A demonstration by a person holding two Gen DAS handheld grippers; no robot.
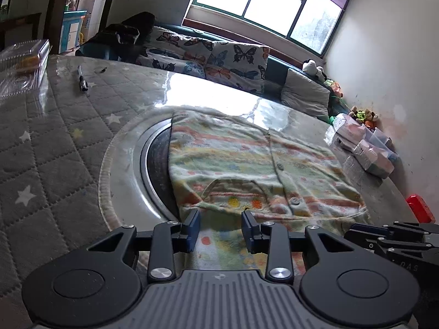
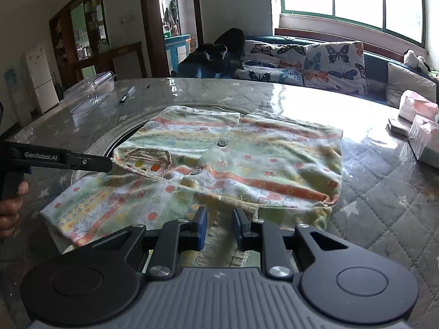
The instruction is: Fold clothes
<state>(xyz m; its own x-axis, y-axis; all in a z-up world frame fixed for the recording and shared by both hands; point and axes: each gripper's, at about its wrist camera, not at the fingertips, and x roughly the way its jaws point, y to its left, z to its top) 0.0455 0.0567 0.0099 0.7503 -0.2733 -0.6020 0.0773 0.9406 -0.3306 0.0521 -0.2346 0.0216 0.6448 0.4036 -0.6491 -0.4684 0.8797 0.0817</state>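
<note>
Left wrist view: left gripper (image 1: 221, 219) low at the near edge of the striped shirt (image 1: 247, 164), jaws parted, gripping nothing. Shirt spread flat on the tabletop (image 1: 55, 137), pen (image 1: 82, 78) well off.

Right wrist view: right gripper (image 2: 218, 218) jaws released over the shirt's near hem. "GenRobot.AI" printed on the other gripper at left.
</note>
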